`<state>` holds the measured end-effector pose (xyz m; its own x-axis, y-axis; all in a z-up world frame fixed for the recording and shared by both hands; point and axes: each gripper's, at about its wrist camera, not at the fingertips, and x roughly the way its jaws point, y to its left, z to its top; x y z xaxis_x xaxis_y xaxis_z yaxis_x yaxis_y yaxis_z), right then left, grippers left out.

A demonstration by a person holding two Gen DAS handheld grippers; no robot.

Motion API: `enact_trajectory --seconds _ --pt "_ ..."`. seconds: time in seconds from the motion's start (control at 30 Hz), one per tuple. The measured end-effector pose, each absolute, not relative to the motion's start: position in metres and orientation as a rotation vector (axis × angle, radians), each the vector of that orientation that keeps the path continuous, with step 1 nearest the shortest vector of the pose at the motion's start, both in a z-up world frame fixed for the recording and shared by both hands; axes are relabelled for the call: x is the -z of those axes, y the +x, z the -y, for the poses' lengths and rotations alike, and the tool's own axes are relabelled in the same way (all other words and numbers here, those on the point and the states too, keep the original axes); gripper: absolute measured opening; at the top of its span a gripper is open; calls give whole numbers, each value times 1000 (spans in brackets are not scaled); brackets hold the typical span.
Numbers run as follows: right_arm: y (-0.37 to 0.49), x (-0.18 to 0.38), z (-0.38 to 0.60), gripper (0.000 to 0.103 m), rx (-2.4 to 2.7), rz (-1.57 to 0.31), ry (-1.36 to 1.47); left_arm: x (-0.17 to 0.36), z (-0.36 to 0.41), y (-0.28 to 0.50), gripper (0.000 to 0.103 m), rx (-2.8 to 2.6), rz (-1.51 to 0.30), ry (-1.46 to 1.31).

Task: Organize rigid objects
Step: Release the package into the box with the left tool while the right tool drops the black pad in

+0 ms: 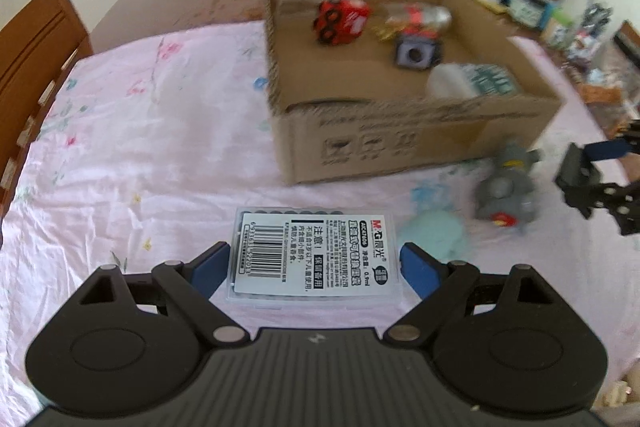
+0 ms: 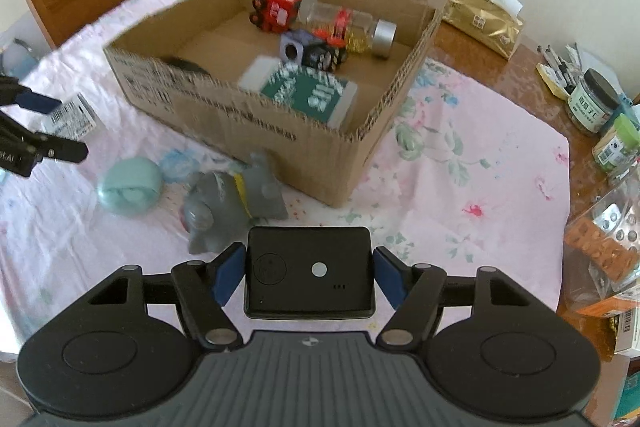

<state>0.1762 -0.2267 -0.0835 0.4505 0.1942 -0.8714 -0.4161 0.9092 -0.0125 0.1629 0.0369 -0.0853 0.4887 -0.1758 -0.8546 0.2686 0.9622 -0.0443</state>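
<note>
Pink floral tablecloth (image 2: 460, 187), cardboard box (image 2: 256, 123) on it.
Left gripper (image 1: 314, 269) clamps a labelled clear case (image 1: 316, 251) — right gripper (image 2: 310, 275) clamps a black device (image 2: 310, 271).

Left gripper (image 1: 314, 269): blue pads either side of flat labelled case (image 1: 314, 253), apparently touching, so gripped. Right gripper (image 2: 310, 273): pads closed against sides of black device (image 2: 310, 273), held level, raised above table.

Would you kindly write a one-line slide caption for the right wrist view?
Right gripper clasping a flat black rectangular device before an open cardboard box on pink floral cloth.
</note>
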Motion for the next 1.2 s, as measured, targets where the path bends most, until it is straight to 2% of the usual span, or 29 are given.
enact_trajectory --seconds 0.2,0.4,0.87,1.03,1.13,1.2 --pt "177 49 231 74 -414 -991 -192 40 -27 164 90 357 -950 132" --pt "182 21 227 74 -417 -918 -205 19 -9 198 90 404 -874 174" --pt "195 2 207 74 -402 -880 -226 53 20 284 91 383 -824 220" --pt "198 2 197 74 -408 -882 -225 50 10 269 93 396 -812 211" --pt "202 2 189 74 -414 -881 -237 43 -4 249 100 377 -785 198" --pt "206 1 183 74 -421 -881 -241 38 -15 236 101 357 -780 183"
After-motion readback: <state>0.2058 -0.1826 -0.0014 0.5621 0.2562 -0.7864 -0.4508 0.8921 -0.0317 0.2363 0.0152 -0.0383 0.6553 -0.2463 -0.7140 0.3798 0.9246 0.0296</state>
